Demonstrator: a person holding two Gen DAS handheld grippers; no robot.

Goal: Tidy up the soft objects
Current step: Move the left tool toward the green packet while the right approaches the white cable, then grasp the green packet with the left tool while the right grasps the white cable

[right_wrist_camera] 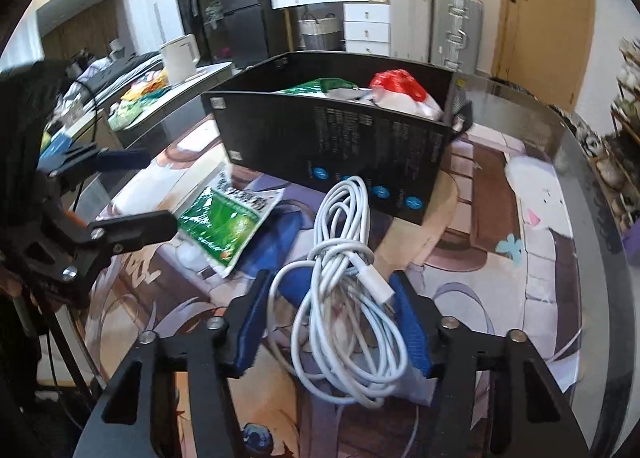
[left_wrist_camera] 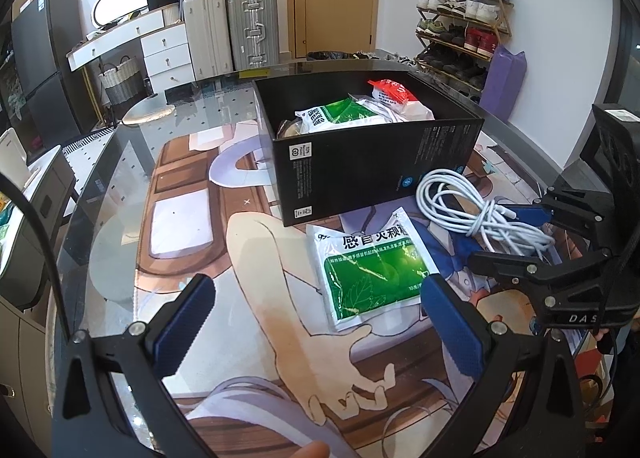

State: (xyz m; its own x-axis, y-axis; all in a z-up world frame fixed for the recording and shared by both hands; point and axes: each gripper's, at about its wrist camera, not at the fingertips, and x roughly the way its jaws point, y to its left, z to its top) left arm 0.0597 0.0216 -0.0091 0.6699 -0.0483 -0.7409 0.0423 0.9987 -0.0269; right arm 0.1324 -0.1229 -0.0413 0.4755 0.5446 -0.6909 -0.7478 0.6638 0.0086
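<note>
A black box [left_wrist_camera: 360, 170] [right_wrist_camera: 340, 138] stands open-topped on the table, with a green-and-white packet [left_wrist_camera: 340, 114] and a red-and-white bag [left_wrist_camera: 394, 94] inside. Another green-and-white packet [left_wrist_camera: 372, 274] [right_wrist_camera: 224, 222] lies flat in front of it. To its right lies a coiled white cable [left_wrist_camera: 460, 198] [right_wrist_camera: 344, 218]. My right gripper [right_wrist_camera: 330, 282] [left_wrist_camera: 496, 236] has its blue pads closed against both sides of the coil. My left gripper [left_wrist_camera: 318, 286] [right_wrist_camera: 136, 190] is open, wide and holding nothing, its right pad just beside the loose packet's near corner.
A printed cartoon mat [left_wrist_camera: 248, 258] under glass covers the round table [left_wrist_camera: 120, 146], whose rim curves close on the left and right. Beyond it stand suitcases [left_wrist_camera: 252, 26], white drawers [left_wrist_camera: 166, 54], a shoe rack [left_wrist_camera: 460, 30] and a door. A person's fingertip [left_wrist_camera: 316, 450] shows at the bottom edge.
</note>
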